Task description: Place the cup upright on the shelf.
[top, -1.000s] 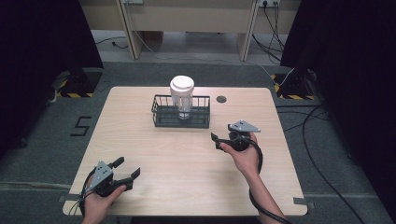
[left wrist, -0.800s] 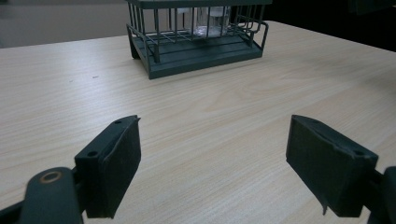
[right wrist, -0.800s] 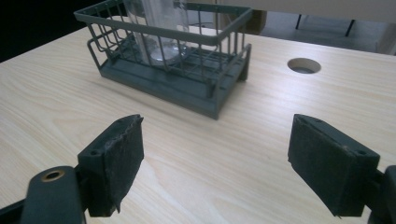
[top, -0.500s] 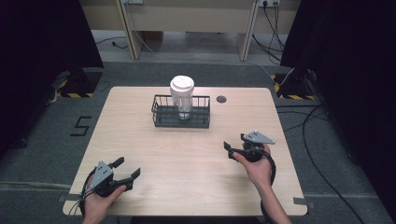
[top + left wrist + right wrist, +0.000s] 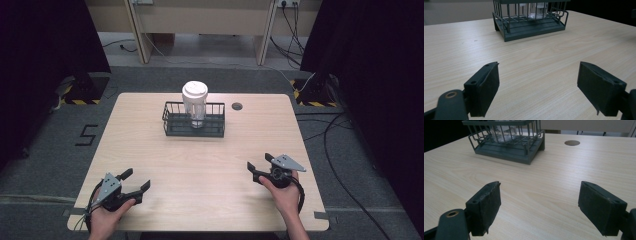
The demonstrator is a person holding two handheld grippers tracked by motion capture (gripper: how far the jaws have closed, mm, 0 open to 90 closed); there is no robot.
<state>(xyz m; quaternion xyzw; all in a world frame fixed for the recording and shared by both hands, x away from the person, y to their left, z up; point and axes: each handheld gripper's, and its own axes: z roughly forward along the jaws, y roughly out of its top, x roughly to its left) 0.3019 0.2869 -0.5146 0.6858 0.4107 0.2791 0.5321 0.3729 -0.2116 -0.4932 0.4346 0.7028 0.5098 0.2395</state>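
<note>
Pulled back toward 5 o'clock, right gripper (image 5: 261, 169) rests gaping like left gripper (image 5: 134, 181); white-lidded clear cup (image 5: 194, 103) already in dark wire basket (image 5: 172, 126), likely nothing left but parking.

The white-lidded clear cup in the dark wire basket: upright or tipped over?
Upright. The white-lidded clear cup stands in the dark wire basket, lid uppermost, rising well above the rim.

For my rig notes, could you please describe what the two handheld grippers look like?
Both are black. The left gripper and right gripper each carry a grey three-cornered plate on top and trail a black cable. Each has two flat, rectangular black pads. No sleeves are visible on the forearms.
</note>
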